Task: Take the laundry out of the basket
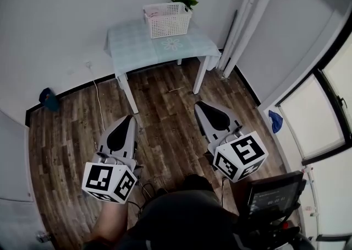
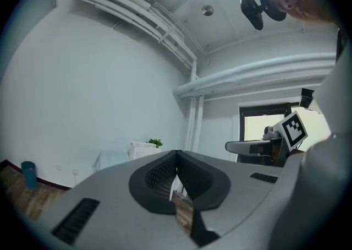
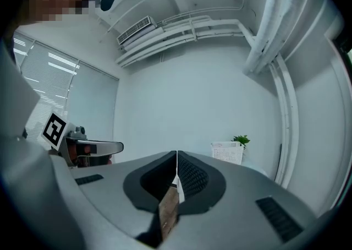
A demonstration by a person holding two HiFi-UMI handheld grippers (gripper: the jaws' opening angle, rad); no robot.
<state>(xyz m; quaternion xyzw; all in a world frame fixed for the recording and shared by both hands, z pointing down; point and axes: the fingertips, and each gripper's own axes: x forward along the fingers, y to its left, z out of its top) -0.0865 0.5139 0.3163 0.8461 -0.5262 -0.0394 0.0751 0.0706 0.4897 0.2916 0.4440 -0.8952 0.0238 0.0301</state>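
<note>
basket (image 1: 167, 19) sits on small pale table (image 1: 132, 45) by the wall (image 1: 66, 12), well apart across wood floor (image 1: 165, 106) from left gripper (image 1: 130, 117) and right gripper (image 1: 199, 104), both jaws pressed together, empty.

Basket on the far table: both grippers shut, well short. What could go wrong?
1. The left gripper and right gripper are both shut; arriving like that would likely shove the laundry basket, not grip anything.
2. A potted plant stands right behind the basket; a push could topple it.
3. A cable lies on the floor along the approach: trip risk.
</note>
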